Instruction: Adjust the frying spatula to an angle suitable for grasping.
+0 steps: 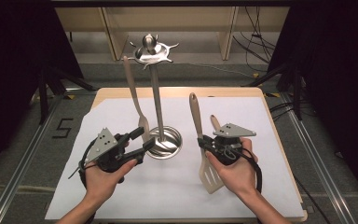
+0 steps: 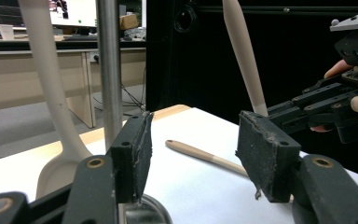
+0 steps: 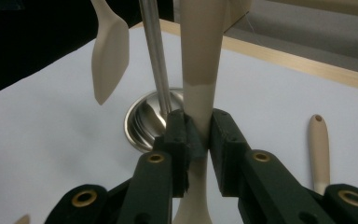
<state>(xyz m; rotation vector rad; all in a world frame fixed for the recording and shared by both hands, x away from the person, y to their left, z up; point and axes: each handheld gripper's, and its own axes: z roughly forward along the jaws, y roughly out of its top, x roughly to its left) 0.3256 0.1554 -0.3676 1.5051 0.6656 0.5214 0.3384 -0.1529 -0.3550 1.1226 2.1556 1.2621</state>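
Beige plastic slotted spatula (image 1: 204, 154) clamped in right gripper (image 1: 204, 143), jaws pressed on the handle neck just above the blade, blade low over white paper (image 1: 168, 196) on the counter (image 1: 177, 91), handle tilted up and away. Same grip in right gripper view: pads (image 3: 179, 135) squeezing the narrow neck (image 3: 198, 107). Left gripper (image 1: 140, 140) held with jaws apart, nothing between them, just beside the steel stand base (image 1: 165, 142). Second beige utensil (image 1: 133, 91) hanging from the stand, blade down near the base. Third beige handle (image 1: 216, 123) lying flat on the paper beyond the right hand. Farther back, steel pole (image 1: 156, 93) rising to a hooked top (image 1: 150, 49). Spatula probably light, stiff, smooth and a bit slippery; likely to swing if gripped far from the blade; hole in the handle end probably the part to hook, so best held lower down at the neck, as now.
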